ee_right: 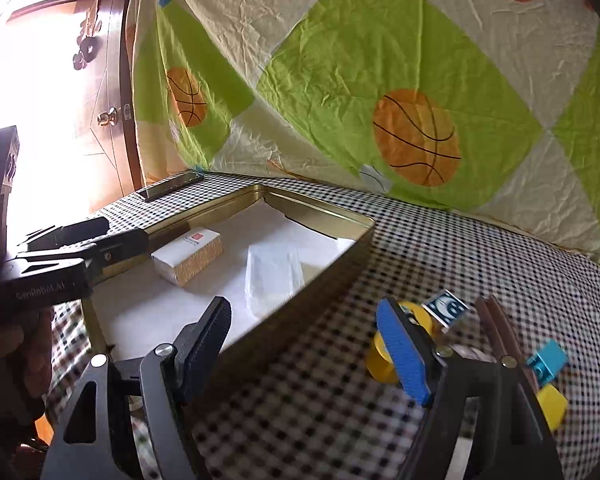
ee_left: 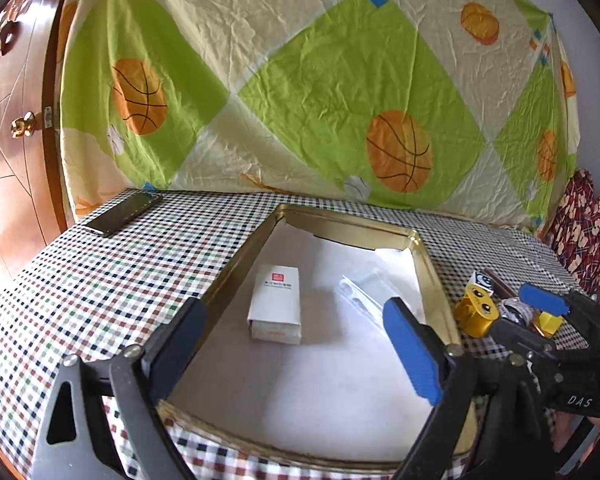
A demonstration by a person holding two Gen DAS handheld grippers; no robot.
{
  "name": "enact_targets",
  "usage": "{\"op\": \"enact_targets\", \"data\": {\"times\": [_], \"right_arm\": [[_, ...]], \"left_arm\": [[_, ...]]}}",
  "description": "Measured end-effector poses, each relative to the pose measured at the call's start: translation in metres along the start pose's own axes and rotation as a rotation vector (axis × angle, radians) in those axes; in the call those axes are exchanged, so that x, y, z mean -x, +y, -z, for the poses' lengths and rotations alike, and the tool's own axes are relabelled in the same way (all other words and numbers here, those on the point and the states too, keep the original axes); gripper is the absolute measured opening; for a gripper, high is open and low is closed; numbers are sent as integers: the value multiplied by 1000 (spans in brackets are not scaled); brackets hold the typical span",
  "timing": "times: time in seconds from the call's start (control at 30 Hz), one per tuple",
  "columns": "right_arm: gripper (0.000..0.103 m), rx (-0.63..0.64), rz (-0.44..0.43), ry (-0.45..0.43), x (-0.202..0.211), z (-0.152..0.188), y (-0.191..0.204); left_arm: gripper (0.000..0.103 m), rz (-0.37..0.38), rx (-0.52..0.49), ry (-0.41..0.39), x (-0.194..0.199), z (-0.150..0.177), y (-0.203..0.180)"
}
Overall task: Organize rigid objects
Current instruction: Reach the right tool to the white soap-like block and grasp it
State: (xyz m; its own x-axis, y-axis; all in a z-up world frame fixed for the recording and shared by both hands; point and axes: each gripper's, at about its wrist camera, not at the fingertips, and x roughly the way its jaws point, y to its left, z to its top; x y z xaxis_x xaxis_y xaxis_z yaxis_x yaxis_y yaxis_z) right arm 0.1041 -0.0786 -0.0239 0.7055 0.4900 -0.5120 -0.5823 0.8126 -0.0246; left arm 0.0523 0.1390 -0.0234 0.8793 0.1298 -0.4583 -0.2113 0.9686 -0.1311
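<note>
A checked cloth (ee_left: 100, 280) covers the table, and a gold tin (ee_left: 236, 264) lined with white paper sits on it as the landmark. Over the tin's near end the left gripper (ee_left: 300, 356) stands wide apart, nothing between its fingers. Just right of the tin's near corner the right gripper (ee_right: 312, 356) gapes empty too. Inside the tin lie a white box (ee_left: 276, 308) and, right of it, a clear packet (ee_left: 364, 292). Right of the tin sit a yellow toy (ee_left: 476, 314), a die (ee_left: 481, 280) and small blocks (ee_right: 548, 360). Beyond the tin's left side lies a phone (ee_left: 124, 213); behind hangs a basketball sheet (ee_left: 300, 80).
</note>
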Motion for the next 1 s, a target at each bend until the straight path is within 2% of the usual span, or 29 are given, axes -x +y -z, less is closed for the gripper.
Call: {"op": "enact_targets", "data": {"times": [0.17, 0.33, 0.57, 0.7, 0.9, 1.0], "right_arm": [[78, -98, 100, -20, 52, 41, -49], [81, -182, 179, 21, 65, 63, -89], [81, -176, 150, 71, 51, 66, -92], [81, -165, 85, 92, 45, 65, -79], [81, -123, 86, 186, 22, 60, -68], [72, -123, 83, 243, 11, 60, -71]], "left_arm": [[94, 81, -15, -34, 19, 20, -37], [100, 142, -103, -27, 21, 31, -82], [100, 160, -189, 29, 13, 43, -117], [102, 159, -196, 34, 10, 41, -123], [102, 160, -208, 55, 4, 41, -125], [102, 162, -206, 57, 4, 41, -124]]}}
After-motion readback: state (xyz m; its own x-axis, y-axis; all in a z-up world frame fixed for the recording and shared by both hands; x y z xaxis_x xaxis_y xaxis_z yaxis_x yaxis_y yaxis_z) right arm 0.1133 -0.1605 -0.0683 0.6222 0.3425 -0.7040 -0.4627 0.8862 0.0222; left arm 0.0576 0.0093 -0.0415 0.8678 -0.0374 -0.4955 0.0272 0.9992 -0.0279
